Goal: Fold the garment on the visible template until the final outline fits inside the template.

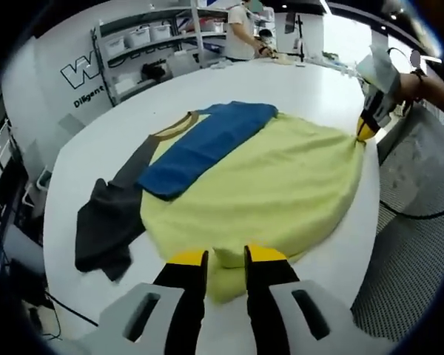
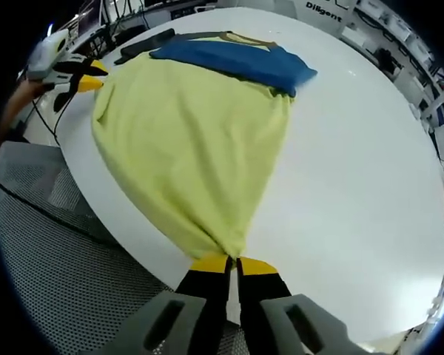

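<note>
Garment (image 1: 274, 181): yellow-green body spread on the white table (image 1: 96, 140), one blue sleeve (image 1: 207, 144) folded across the chest, one dark sleeve (image 1: 107, 222) lying out flat to the side. I can't make out a template outline.

Your left gripper (image 1: 226, 257) has its jaws slightly apart at a hem corner, with cloth between the tips; whether it's truly pinched I can't tell. Your right gripper (image 2: 233, 262) is clamped tight on the opposite hem corner, fabric bunched into a point at the tips.

Step looks like hem-to-collar fold, both bottom corners in hand.

Next move, my read: confirm the left grip, lift both corners evenly, carry the hem toward the collar (image 1: 174, 127) and lay it flat. The dark sleeve likely needs tucking in too.
</note>
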{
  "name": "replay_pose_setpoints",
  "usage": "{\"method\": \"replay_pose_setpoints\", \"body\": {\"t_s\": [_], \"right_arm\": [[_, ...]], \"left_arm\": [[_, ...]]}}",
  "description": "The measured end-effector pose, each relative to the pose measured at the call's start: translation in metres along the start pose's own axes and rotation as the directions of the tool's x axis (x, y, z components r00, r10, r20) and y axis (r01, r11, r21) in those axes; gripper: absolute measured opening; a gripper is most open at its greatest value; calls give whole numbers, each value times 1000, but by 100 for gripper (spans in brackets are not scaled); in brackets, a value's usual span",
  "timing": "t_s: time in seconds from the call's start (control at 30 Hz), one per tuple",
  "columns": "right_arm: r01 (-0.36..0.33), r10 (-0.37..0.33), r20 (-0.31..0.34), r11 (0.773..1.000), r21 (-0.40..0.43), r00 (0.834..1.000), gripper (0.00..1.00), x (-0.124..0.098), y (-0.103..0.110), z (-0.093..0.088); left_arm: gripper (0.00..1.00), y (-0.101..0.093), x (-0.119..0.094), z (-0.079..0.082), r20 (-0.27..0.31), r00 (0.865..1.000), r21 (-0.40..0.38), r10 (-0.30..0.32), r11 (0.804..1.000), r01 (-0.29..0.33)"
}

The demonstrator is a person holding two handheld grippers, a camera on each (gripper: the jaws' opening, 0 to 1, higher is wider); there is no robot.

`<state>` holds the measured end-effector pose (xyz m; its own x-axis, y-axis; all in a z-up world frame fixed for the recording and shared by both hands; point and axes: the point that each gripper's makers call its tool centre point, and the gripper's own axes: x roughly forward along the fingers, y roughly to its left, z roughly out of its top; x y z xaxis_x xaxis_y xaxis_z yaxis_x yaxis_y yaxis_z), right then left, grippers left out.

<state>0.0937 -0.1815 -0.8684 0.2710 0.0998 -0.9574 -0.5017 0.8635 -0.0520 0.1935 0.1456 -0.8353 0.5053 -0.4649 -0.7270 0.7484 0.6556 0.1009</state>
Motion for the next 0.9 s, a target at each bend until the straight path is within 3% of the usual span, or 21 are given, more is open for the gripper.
{"method": "replay_pose_setpoints", "body": {"t_s": [0.37, 0.47, 0.67, 0.77, 0.9], "right_arm": [[0, 0, -5, 1000, -6, 1000, 0, 1, 0, 0], [-3, 3, -2, 1000, 0, 1000, 0, 1, -1, 0], [-9, 9, 1, 1000, 8, 1000, 0, 1, -1, 0], [-14, 14, 3, 1000, 11, 1000, 0, 0, -1, 0], [-20, 20, -7, 1000, -5, 1000, 0, -2, 1, -1]], "left_arm": [[14, -6, 13, -5, 13, 998, -36, -69, 997, 69], [12, -8, 17, -7, 20, 996, -77, -84, 993, 85], [5, -9, 22, -7, 9, 997, -144, -83, 986, 83], [4, -8, 17, -7, -11, 997, -214, -72, 974, 68], [4, -8, 6, -9, -28, 998, -251, -56, 967, 47]]}}
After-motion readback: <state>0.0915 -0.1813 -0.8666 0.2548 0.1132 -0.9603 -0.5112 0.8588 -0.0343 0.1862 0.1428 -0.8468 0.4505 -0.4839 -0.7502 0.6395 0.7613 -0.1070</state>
